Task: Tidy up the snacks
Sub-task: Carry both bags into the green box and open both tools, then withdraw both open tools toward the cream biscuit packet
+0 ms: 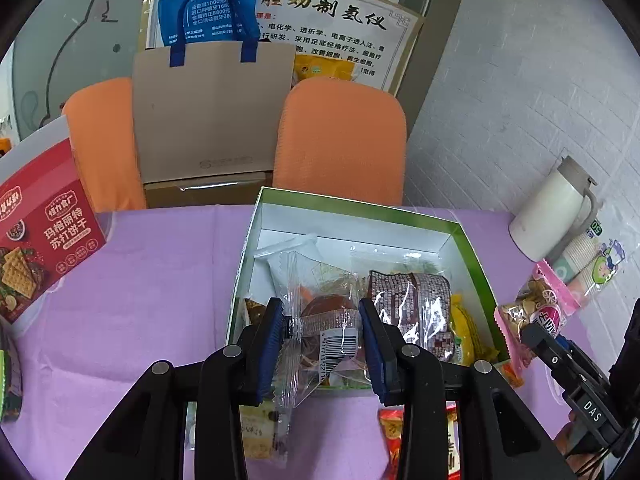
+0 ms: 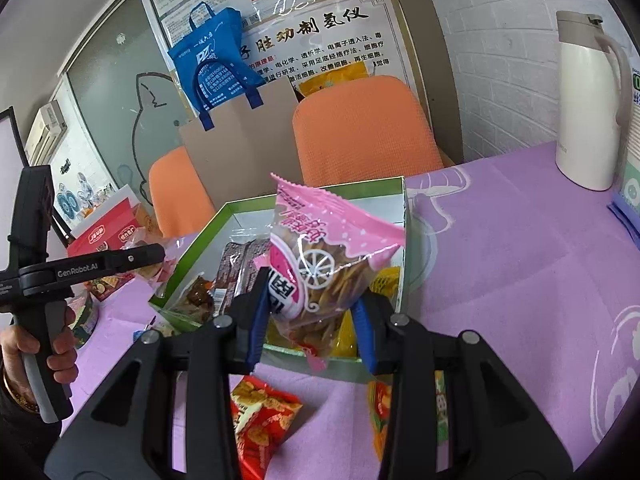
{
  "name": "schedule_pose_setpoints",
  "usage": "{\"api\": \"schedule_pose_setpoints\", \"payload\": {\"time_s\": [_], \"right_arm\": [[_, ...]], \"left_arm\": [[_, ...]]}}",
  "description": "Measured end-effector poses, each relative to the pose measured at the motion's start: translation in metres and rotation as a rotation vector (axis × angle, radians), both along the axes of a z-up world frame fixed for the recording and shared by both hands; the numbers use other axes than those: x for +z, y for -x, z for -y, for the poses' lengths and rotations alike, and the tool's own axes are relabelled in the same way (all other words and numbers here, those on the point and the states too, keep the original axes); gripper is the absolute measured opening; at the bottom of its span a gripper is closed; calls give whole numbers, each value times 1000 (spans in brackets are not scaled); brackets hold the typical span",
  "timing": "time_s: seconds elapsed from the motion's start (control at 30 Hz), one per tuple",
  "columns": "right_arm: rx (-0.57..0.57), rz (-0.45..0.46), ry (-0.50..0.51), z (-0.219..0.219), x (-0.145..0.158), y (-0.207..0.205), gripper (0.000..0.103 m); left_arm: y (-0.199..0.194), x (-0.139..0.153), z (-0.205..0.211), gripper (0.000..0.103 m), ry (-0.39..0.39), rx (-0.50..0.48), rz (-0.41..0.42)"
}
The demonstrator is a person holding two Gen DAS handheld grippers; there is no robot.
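Observation:
A green open box (image 1: 472,252) (image 2: 312,196) with a white inside stands on the purple tablecloth and holds several snack packs, among them a brown checked pack (image 1: 412,300). My left gripper (image 1: 322,344) is shut on a clear packet with a brown pastry (image 1: 328,316), held over the box's near edge. My right gripper (image 2: 310,312) is shut on a pink snack bag (image 2: 324,256) (image 1: 532,312), raised above the box's near right side. The left gripper's body (image 2: 92,268) and the hand holding it show at the left of the right wrist view.
A red cracker box (image 1: 36,248) stands at the left. A white jug (image 2: 588,104) (image 1: 556,216) and paper cups (image 1: 588,256) stand at the right. Loose red (image 2: 260,416) and orange (image 2: 380,404) snack packs lie before the box. Orange chairs (image 1: 340,140) and a paper bag (image 1: 208,116) stand behind the table.

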State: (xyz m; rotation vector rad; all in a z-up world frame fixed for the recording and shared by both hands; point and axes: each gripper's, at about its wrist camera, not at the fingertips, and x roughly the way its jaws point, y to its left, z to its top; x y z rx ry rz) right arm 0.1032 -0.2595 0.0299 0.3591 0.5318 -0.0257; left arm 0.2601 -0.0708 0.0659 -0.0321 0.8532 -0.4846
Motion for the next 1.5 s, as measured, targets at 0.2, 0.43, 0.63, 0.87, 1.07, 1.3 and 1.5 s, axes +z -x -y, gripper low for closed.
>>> {"api": "schedule_pose_setpoints", "payload": {"time_s": [0.2, 0.43, 0.63, 0.87, 1.07, 1.3, 1.5], "right_arm": [[53, -74, 97, -8, -27, -20, 80], [26, 4, 92, -10, -19, 6, 98], [11, 71, 76, -10, 2, 31, 98], [12, 86, 40, -18, 14, 66, 98], [75, 51, 10, -40, 10, 93, 98], [172, -8, -3, -71, -12, 109, 98], [178, -92, -45, -75, -45, 113, 91]], "left_arm": [[-17, -30, 7, 69, 3, 1, -38], [-11, -43, -8, 96, 30, 79, -32], [9, -29, -16, 96, 28, 76, 1], [48, 2, -28, 96, 50, 78, 41], [92, 11, -39, 97, 11, 90, 34], [144, -12, -61, 97, 7, 112, 15], [175, -45, -80, 97, 55, 117, -37]]}}
